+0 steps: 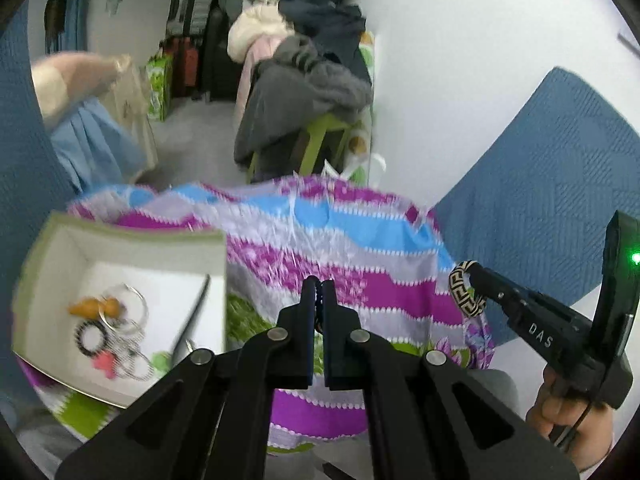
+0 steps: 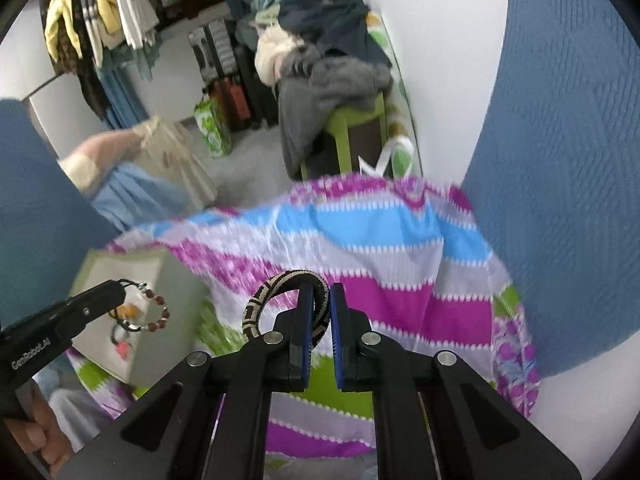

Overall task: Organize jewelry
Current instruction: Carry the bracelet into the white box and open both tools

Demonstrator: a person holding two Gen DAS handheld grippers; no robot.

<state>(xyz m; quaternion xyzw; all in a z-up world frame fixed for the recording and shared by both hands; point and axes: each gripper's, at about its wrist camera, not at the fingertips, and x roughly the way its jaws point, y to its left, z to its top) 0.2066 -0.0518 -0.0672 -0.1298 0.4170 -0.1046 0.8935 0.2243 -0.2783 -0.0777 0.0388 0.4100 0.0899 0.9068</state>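
Some jewelry lies in the box (image 1: 120, 280) already, while left tongs (image 1: 319, 292) clamp a beaded bracelet (image 2: 154, 312) and right tongs (image 2: 320, 300) clamp a woven bangle (image 2: 280, 284), both not yet placed.

**Two black grippers with blue pads**

The left gripper (image 1: 319, 292) is black plastic. It has two long flat fingers with dark blue pads on the inner sides. Round silver pins sit on its joints, and its wide arms have long slots cut in them. In the right wrist view its side has white letters, "GenRobot.AI".

The right gripper (image 2: 320, 300) looks the same: black fingers, bright blue ridged pads, silver pins, slotted arms. In the left wrist view its side has white letters, "DAS". A small green light glows on the tall black part at its back. A thin black cable hangs by its handle. A hand (image 1: 560, 412) shows there.
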